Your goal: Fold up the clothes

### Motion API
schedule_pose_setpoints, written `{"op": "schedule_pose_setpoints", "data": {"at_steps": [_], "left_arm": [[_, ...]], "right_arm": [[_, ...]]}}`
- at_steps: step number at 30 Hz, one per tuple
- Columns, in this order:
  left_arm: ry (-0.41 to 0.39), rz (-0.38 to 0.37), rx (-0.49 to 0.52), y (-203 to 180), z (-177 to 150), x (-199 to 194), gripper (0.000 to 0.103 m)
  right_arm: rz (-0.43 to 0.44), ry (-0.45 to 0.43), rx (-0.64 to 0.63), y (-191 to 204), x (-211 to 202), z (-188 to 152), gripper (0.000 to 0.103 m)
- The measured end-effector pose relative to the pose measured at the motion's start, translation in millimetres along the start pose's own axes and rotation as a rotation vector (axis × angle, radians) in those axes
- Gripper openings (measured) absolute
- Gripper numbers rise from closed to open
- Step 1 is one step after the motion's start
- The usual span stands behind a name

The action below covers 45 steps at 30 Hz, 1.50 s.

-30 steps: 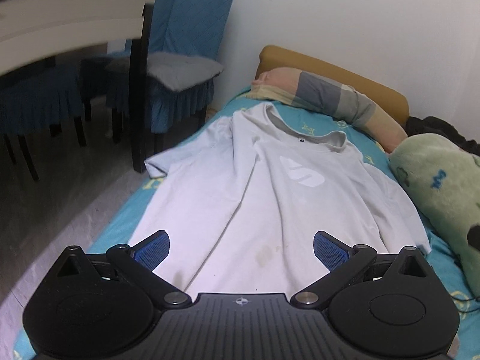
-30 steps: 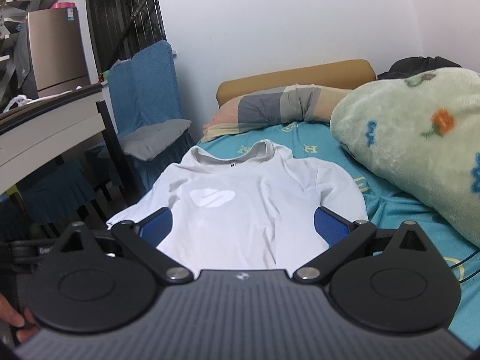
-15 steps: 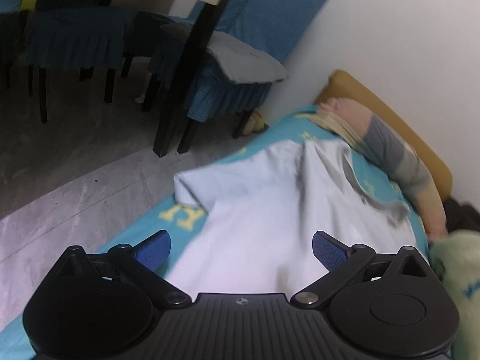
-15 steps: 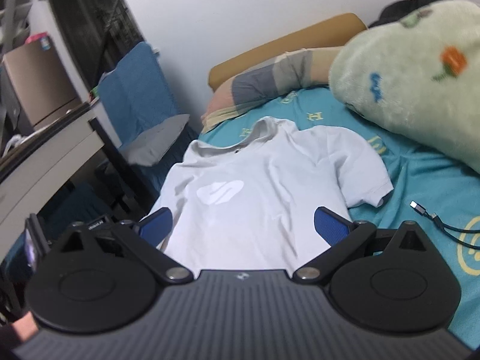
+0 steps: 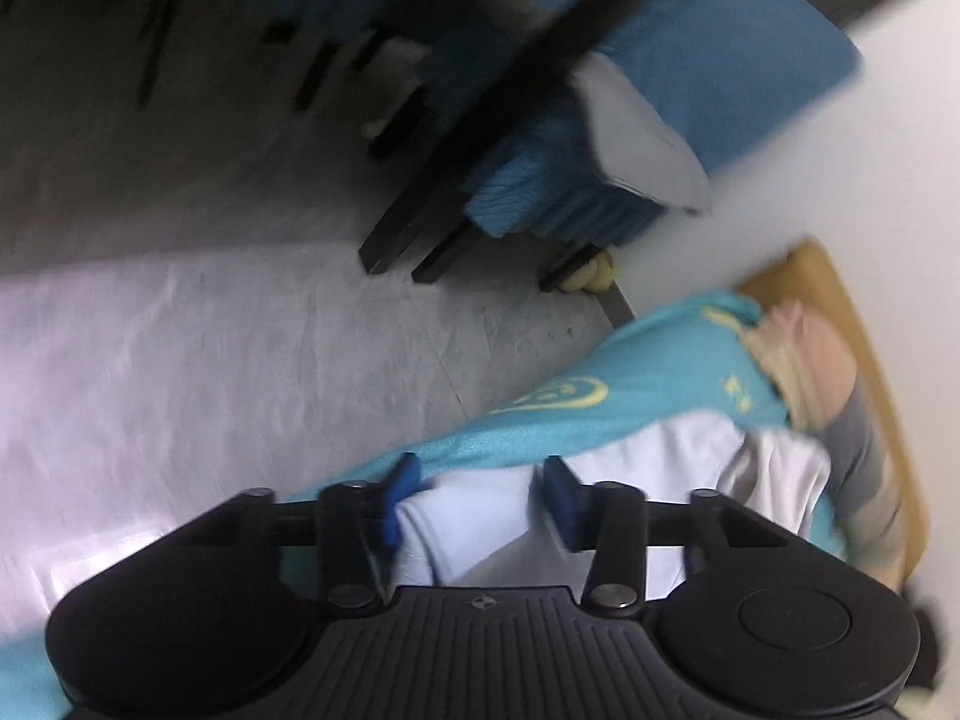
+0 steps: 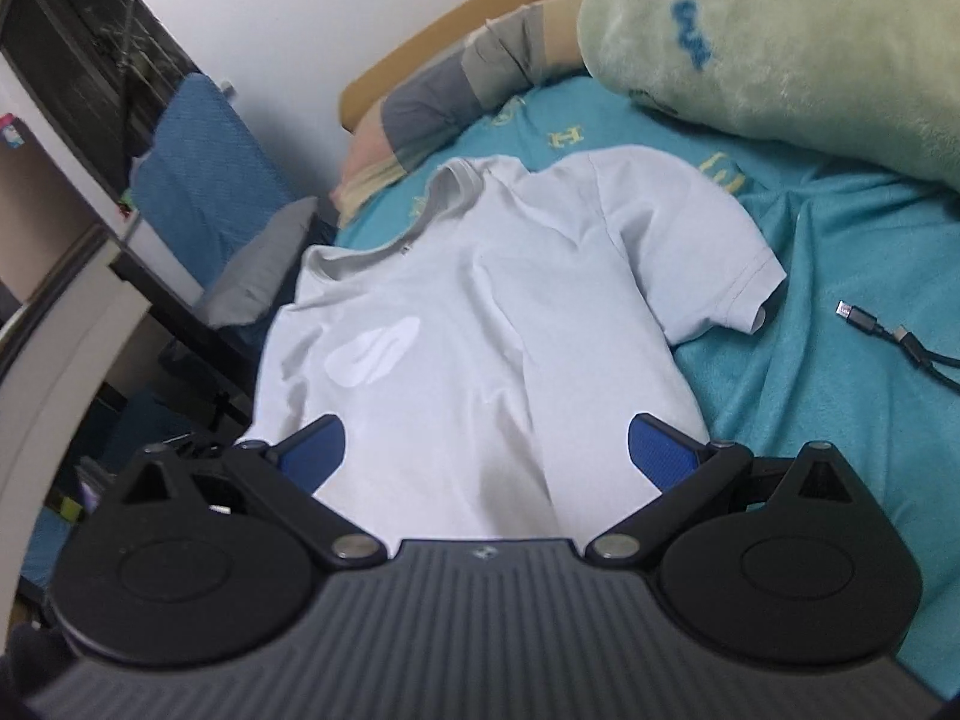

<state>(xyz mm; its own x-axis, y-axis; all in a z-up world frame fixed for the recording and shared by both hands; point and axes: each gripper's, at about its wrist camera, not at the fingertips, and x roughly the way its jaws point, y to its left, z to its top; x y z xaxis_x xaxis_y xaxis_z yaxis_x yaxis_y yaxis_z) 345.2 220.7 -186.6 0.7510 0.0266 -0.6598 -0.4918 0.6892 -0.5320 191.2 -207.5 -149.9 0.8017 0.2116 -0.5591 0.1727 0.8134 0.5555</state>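
A pale white T-shirt [image 6: 480,324] with a white chest logo lies spread face up on the teal bedsheet [image 6: 810,360]. My right gripper [image 6: 487,450] is open above the shirt's lower body, jaws wide apart. In the left wrist view my left gripper [image 5: 477,495] is over the shirt's left sleeve [image 5: 474,516] at the bed's edge, jaws partly closed with the sleeve cloth between the blue pads, still a gap apart. This view is blurred.
A green plush blanket [image 6: 780,42] lies at the right of the bed, a striped pillow [image 6: 480,66] at the headboard. A charging cable [image 6: 888,336] lies right of the shirt. A blue-covered chair [image 5: 630,138] and table stand on the grey floor [image 5: 210,360] left of the bed.
My left gripper swung left and down to the shirt's sleeve at the bed edge and its jaws narrowed around it. My right gripper tilted and moved closer over the shirt, still open.
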Motion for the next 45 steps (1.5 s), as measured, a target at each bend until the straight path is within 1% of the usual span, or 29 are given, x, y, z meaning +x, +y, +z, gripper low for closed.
{"op": "schedule_pose_setpoints", "data": {"at_steps": [1,2,4,5,6,8,10,11,13,15,17,19,20,22,23,24,25,27,29,32,34,36,37,38,39,40,41,42,45], "left_arm": [[-0.006,0.005,0.055,-6,0,-2,0.012],[-0.014,0.016,0.111,-14,-1,-5,0.011],[-0.067,0.023,0.236,-34,-2,-20,0.009],[-0.107,0.016,0.317,-46,-6,-30,0.009],[-0.15,0.007,0.402,-59,-11,-39,0.008],[-0.232,-0.026,0.63,-92,-34,-58,0.008],[-0.267,-0.096,0.831,-123,-66,-71,0.008],[-0.26,-0.141,0.921,-138,-85,-75,0.008],[-0.196,-0.231,1.04,-163,-121,-76,0.008],[-0.119,-0.287,1.107,-179,-157,-70,0.007],[-0.063,-0.283,1.19,-187,-191,-59,0.007],[-0.017,-0.24,1.258,-189,-214,-49,0.008],[-0.003,-0.241,1.242,-187,-212,-50,0.009],[0.022,-0.255,1.188,-182,-203,-52,0.02],[0.034,-0.262,1.161,-180,-198,-54,0.035],[0.045,-0.269,1.134,-178,-193,-55,0.045],[0.056,-0.295,1.09,-171,-183,-59,0.047],[0.062,-0.329,0.987,-162,-165,-69,0.06],[0.061,-0.354,0.869,-150,-145,-76,0.063],[0.055,-0.32,0.655,-135,-107,-61,0.064],[0.057,-0.292,0.529,-128,-88,-43,0.062],[0.059,-0.279,0.418,-120,-74,-28,0.055],[0.059,-0.285,0.401,-120,-68,-26,0.051],[0.059,-0.293,0.392,-122,-64,-25,0.042],[0.059,-0.302,0.383,-124,-59,-24,0.029],[0.059,-0.31,0.374,-125,-54,-23,0.023],[0.059,-0.318,0.365,-127,-49,-23,0.01],[0.058,-0.326,0.356,-129,-44,-22,0.007],[0.058,-0.351,0.329,-134,-30,-19,0.004]], "right_arm": [[-0.007,0.005,0.002,1,3,0,0.103],[-0.007,0.008,0.002,2,4,0,0.103],[-0.008,0.016,0.004,2,4,1,0.103],[-0.009,0.023,0.009,1,2,1,0.103],[-0.008,0.032,0.016,0,1,1,0.103],[-0.007,0.045,0.033,-4,-3,2,0.103],[-0.012,0.041,0.048,-9,-6,3,0.103],[-0.014,0.037,0.054,-10,-8,3,0.103],[-0.016,0.026,0.058,-11,-10,5,0.103],[-0.018,0.019,0.057,-11,-12,6,0.103],[-0.019,0.012,0.058,-12,-14,7,0.103],[-0.018,0.013,0.065,-13,-13,8,0.103],[-0.017,0.014,0.068,-13,-14,9,0.103],[-0.014,0.013,0.072,-12,-15,8,0.103],[-0.012,0.012,0.073,-12,-16,8,0.103],[-0.009,0.012,0.074,-12,-17,8,0.103],[-0.008,0.011,0.075,-13,-17,8,0.103],[-0.009,0.014,0.08,-14,-16,8,0.103],[-0.009,0.016,0.085,-16,-15,8,0.103],[-0.011,0.02,0.092,-18,-12,8,0.103],[-0.012,0.022,0.097,-19,-11,8,0.103],[-0.017,0.027,0.093,-19,-9,7,0.103],[-0.02,0.03,0.089,-19,-7,6,0.103],[-0.023,0.033,0.085,-19,-6,5,0.103],[-0.027,0.036,0.079,-19,-4,4,0.103],[-0.03,0.04,0.075,-19,-3,4,0.103],[-0.033,0.043,0.071,-19,-2,3,0.103],[-0.036,0.045,0.067,-19,-1,2,0.103],[-0.043,0.047,0.06,-17,1,2,0.103]]}}
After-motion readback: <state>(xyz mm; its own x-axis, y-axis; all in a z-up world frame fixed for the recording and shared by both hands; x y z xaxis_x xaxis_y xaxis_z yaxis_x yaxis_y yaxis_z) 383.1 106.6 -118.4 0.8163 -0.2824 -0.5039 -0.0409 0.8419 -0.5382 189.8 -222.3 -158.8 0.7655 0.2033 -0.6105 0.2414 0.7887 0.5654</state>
